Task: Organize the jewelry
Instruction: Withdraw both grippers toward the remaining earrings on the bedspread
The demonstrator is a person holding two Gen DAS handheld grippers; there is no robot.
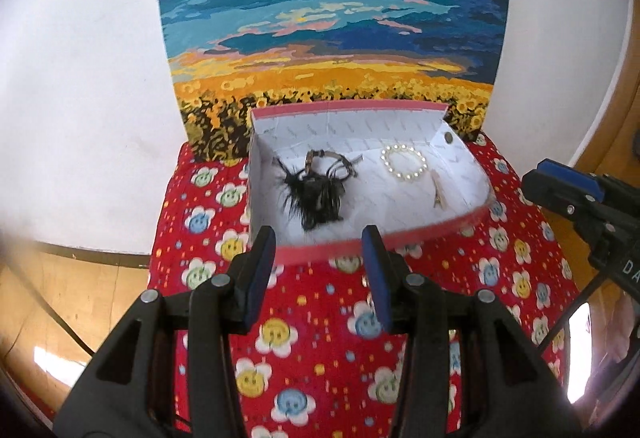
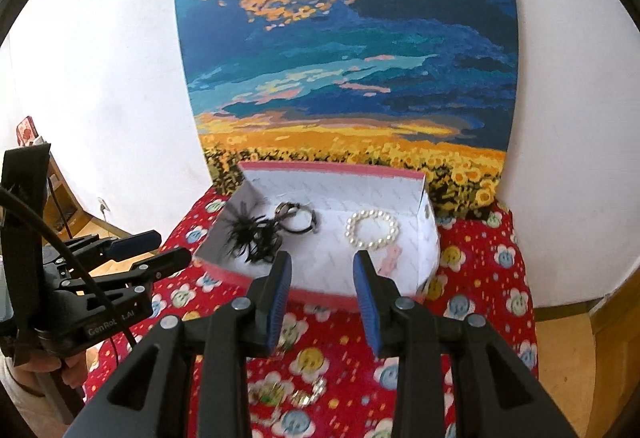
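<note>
A pink-rimmed box (image 1: 320, 256) (image 2: 320, 296) with a white inside stands on a red flower-print cloth (image 1: 320, 338). In it lie a black feathery piece (image 1: 316, 198) (image 2: 252, 234) with a dark metal bangle (image 1: 324, 158) (image 2: 300, 218), a pearl bracelet (image 1: 404, 162) (image 2: 372, 228) and a small gold tower charm (image 1: 438, 194). A small pale pink piece (image 2: 390, 258) lies near the pearls. My left gripper (image 1: 320, 250) (image 2: 148, 250) hovers open at the box's near rim, empty. My right gripper (image 2: 322, 262) (image 1: 560, 190) is open and empty too. Loose sparkly jewelry (image 2: 308, 394) lies on the cloth below it.
A sunflower-field painting (image 1: 332, 38) (image 2: 352, 78) leans on the white wall right behind the box. Wooden floor (image 1: 80, 298) shows on both sides of the cloth-covered stand. A hand (image 2: 44, 366) holds the left gripper, and a cable trails from it.
</note>
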